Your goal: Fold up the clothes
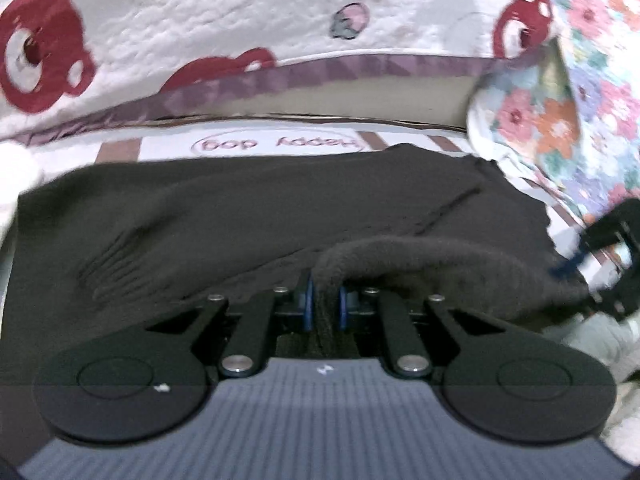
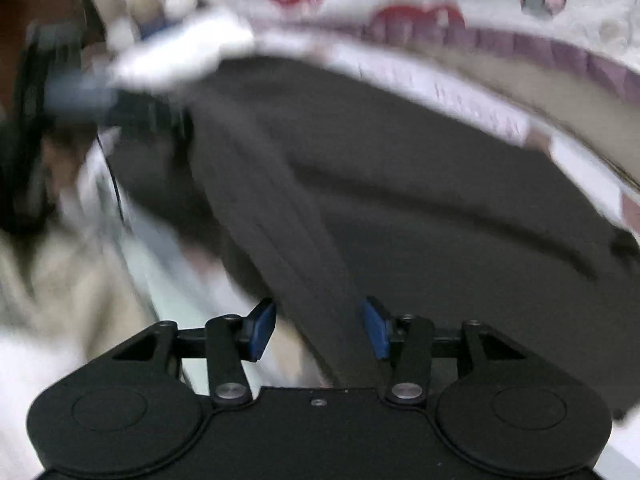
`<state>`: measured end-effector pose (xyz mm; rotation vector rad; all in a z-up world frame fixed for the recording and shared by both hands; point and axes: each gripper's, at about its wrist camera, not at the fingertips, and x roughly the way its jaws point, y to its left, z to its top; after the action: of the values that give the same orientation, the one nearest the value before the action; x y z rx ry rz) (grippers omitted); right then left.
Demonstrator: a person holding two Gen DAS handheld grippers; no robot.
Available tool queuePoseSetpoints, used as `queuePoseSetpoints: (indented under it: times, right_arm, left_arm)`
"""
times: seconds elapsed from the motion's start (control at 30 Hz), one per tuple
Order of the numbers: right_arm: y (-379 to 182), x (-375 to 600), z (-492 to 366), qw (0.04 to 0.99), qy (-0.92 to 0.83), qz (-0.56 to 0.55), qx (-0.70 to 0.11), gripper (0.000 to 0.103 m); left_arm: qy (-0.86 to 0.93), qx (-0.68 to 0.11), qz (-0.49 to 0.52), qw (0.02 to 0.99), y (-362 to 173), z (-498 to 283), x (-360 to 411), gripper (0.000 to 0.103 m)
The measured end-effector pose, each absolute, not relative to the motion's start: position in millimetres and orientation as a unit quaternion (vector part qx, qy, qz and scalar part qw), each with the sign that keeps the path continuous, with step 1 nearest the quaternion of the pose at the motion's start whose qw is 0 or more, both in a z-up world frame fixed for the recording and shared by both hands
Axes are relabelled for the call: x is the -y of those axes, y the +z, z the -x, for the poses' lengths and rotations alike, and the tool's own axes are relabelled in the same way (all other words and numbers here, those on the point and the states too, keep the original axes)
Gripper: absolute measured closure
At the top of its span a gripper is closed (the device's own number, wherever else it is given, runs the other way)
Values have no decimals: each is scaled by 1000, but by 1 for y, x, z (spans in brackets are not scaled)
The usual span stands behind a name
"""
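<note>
Left wrist view: left gripper (image 1: pixel 325 300) level, fingers pinching dark sweater (image 1: pixel 240 208) edge; right gripper (image 2: pixel 318 330) fingers apart.

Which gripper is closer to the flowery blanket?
Right. In the left wrist view, the right hand-held gripper sits at the sweater's right edge, just below the flowery blanket. The left hand-held gripper pinches the sweater's fold nearer the middle, farther away.
</note>
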<state>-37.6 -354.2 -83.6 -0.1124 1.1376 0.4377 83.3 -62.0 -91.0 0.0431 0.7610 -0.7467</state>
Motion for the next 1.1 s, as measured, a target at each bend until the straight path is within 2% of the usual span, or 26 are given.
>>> queuePoseSetpoints:
  times: [0.2, 0.23, 0.27, 0.3, 0.6, 0.93, 1.0, 1.03, 1.07, 1.1]
  right_arm:
    - [-102, 401, 63, 836, 109, 59, -535, 52]
    - [-98, 407, 63, 845, 101, 51, -523, 59]
    - [-93, 414, 63, 853, 94, 43, -511, 70]
    - [-89, 420, 63, 862, 86, 35, -499, 92]
    - [-48, 475, 61, 924, 13, -36, -381, 94]
    - [-64, 480, 0, 919, 24, 7, -393, 93]
    - [-67, 479, -10, 918, 24, 15, -395, 89]
    - [-68, 478, -15, 918, 24, 19, -396, 81]
    - [-70, 478, -19, 917, 17, 25, -398, 80]
    - [-74, 480, -24, 915, 2, 32, -403, 79]
  left_arm:
    - [-351, -353, -20, 867, -89, -86, 60, 92]
    - [-354, -352, -18, 866, -88, -85, 60, 92]
    - [-358, -351, -15, 865, -86, -84, 61, 92]
    - [-361, -350, -13, 864, -85, -83, 61, 92]
    - [-422, -322, 36, 847, -62, -73, 62, 92]
    - [-365, -284, -20, 886, -58, -81, 65, 90]
    - [-330, -277, -10, 902, -60, -96, 64, 84]
    - [-303, -280, -7, 911, -65, -104, 64, 72]
    - [-272, -284, -5, 919, -71, -113, 63, 62]
    - [-252, -293, -1, 922, -77, -118, 60, 61]
